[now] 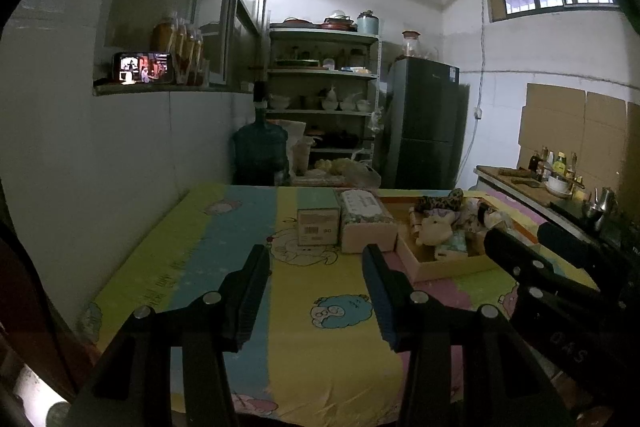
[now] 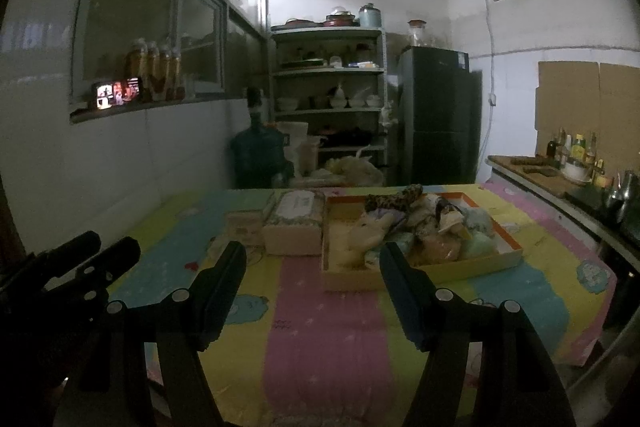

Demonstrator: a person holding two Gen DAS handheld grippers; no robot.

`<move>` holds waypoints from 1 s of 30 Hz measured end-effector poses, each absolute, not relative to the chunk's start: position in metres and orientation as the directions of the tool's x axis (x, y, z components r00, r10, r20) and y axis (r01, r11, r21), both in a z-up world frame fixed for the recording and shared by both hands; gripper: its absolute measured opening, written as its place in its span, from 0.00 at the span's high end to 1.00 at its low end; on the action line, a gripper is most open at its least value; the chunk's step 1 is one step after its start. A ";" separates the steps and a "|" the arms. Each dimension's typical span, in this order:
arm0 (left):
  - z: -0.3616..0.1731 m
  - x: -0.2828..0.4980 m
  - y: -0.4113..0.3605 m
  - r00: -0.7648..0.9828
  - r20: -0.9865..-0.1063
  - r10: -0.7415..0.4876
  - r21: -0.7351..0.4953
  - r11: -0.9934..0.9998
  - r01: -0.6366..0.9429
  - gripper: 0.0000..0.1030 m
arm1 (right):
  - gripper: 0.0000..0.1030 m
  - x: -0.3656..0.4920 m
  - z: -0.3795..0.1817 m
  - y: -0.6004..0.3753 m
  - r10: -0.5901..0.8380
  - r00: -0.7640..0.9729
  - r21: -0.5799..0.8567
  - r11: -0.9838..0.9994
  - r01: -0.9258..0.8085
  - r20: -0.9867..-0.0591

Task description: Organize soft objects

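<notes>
Left claw (image 1: pixel 316 283): it stood open to a middling gap with nothing between its fingers, above the near part of the worktop (image 1: pixel 328 355).
Right claw (image 2: pixel 312 281): it stood a bit wider, also with nothing in it, pointing at the near end of the tray (image 2: pixel 472 265).
Soft toys (image 2: pixel 420 227): they lay heaped in the flat tray near the far right corner of the worktop, some leaning on each other.
Boxes (image 1: pixel 346 223): two boxes sat side by side just left of the tray, touching or almost touching it.
What could go wrong: a claw could catch the cloth instead of a toy, because the cloth is loose and bright. A pull on one toy could drag others out, since they are piled. A reach could bump the boxes.
Left view only: it showed the print and label on the fronts of the boxes clearly.
Right view only: it showed the whole tray, its orange rim and the pale green toys at its right end.
</notes>
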State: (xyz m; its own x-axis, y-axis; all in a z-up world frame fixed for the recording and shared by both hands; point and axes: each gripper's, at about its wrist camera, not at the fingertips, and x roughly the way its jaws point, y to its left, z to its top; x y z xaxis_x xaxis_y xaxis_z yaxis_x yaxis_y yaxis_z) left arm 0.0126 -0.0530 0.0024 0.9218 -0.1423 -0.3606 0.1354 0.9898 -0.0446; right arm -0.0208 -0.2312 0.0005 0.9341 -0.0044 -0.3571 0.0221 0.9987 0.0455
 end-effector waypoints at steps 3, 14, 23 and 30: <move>0.002 0.013 -0.053 0.922 -0.360 -0.142 -0.046 0.990 0.134 0.53 | 0.31 -0.022 0.001 -0.231 -0.003 0.934 0.045 0.999 0.020 -0.357; 0.003 0.009 -0.051 0.925 -0.355 -0.140 -0.049 0.990 0.131 0.53 | 0.31 -0.024 0.001 -0.229 -0.003 0.935 0.043 0.999 0.019 -0.356; 0.004 0.009 -0.048 0.924 -0.357 -0.140 -0.045 0.990 0.133 0.53 | 0.31 -0.026 0.002 -0.229 -0.003 0.936 0.042 0.999 0.019 -0.352; 0.006 0.008 -0.047 0.924 -0.356 -0.140 -0.041 0.990 0.134 0.53 | 0.31 -0.027 0.002 -0.228 -0.002 0.937 0.043 0.999 0.018 -0.351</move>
State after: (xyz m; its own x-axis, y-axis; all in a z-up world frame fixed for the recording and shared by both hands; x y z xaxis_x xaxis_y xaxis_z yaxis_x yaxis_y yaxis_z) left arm 0.0080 -0.0474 0.0056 0.9241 -0.1397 -0.3558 0.1338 0.9901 -0.0414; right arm -0.0271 -0.2279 0.0017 0.9365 -0.0017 -0.3507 0.0179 0.9989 0.0432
